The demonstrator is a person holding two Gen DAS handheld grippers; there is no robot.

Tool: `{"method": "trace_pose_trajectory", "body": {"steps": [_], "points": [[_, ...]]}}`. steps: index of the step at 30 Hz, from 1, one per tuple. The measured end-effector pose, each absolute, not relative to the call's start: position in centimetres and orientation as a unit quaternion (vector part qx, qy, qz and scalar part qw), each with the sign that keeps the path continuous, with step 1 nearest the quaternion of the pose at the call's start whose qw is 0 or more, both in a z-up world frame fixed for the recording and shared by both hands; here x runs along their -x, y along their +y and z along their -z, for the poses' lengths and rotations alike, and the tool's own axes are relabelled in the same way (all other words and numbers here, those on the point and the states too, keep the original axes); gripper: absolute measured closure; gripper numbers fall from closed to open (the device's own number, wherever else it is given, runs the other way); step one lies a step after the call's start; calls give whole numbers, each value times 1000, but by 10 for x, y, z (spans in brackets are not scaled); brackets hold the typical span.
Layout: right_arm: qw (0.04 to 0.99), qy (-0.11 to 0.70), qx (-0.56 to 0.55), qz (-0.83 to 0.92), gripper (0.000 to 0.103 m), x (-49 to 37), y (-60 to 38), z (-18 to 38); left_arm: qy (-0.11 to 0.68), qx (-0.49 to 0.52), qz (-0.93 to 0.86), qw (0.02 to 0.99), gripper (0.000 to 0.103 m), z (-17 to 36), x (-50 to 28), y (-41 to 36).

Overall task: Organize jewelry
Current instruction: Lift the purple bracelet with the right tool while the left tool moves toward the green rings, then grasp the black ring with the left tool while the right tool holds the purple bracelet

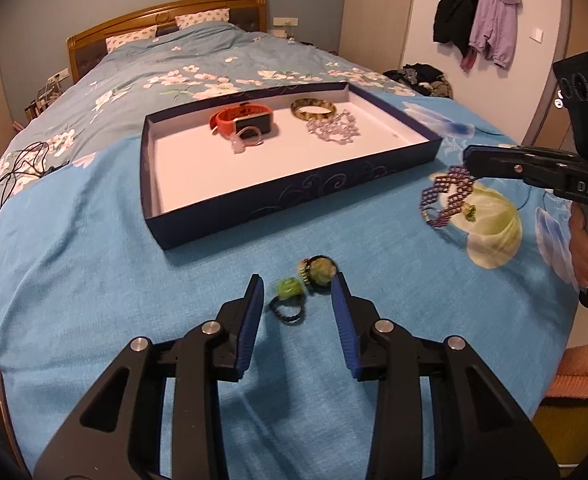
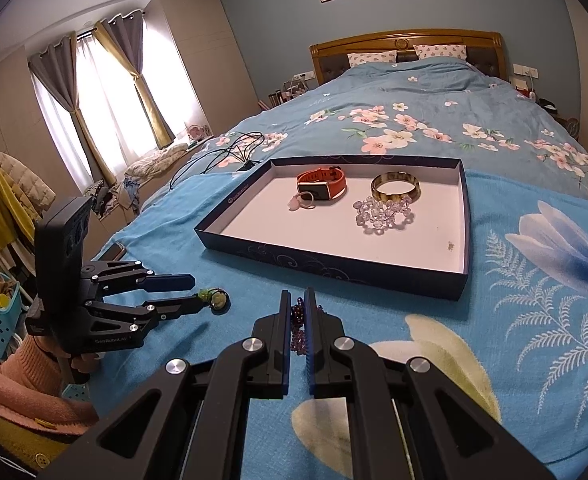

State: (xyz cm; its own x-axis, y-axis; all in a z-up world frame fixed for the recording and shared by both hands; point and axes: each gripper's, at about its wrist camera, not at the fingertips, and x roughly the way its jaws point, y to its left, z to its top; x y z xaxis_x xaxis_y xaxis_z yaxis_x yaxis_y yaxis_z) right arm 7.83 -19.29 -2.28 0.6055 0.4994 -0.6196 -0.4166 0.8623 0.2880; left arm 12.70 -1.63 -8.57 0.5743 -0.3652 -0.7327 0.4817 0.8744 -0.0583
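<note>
Purple beaded bracelet (image 1: 445,196) dangling, clenched in right gripper (image 2: 297,304); left gripper (image 1: 297,292) released around green rings (image 1: 305,280).

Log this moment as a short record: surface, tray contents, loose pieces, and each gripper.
surface: blue bedspread
tray: orange watch, bangle, clear bead bracelet, pale ring
loose pieces: green rings on the bedspread
left gripper: open, fingers either side of the green rings
right gripper: shut on the purple bead bracelet
</note>
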Motion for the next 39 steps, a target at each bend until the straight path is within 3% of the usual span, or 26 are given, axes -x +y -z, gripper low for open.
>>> {"method": "trace_pose_trajectory", "body": {"steps": [15, 17, 19, 27, 39], "points": [[890, 370, -67, -259, 98, -80, -195, 25, 400, -140, 251, 870, 69, 94, -139, -49], [889, 371, -68, -259, 98, -79, -195, 26, 400, -149, 246, 870, 77, 95, -141, -50], [889, 371, -69, -260, 98, -78, -195, 26, 401, -143, 245, 871, 79, 95, -142, -47], [889, 372, -72, -259, 98, -80, -195, 28, 378, -94, 244, 888, 74, 81, -135, -24], [886, 375, -73, -262, 98, -82, -192, 31, 363, -135, 270, 882, 74, 81, -123, -45]]}}
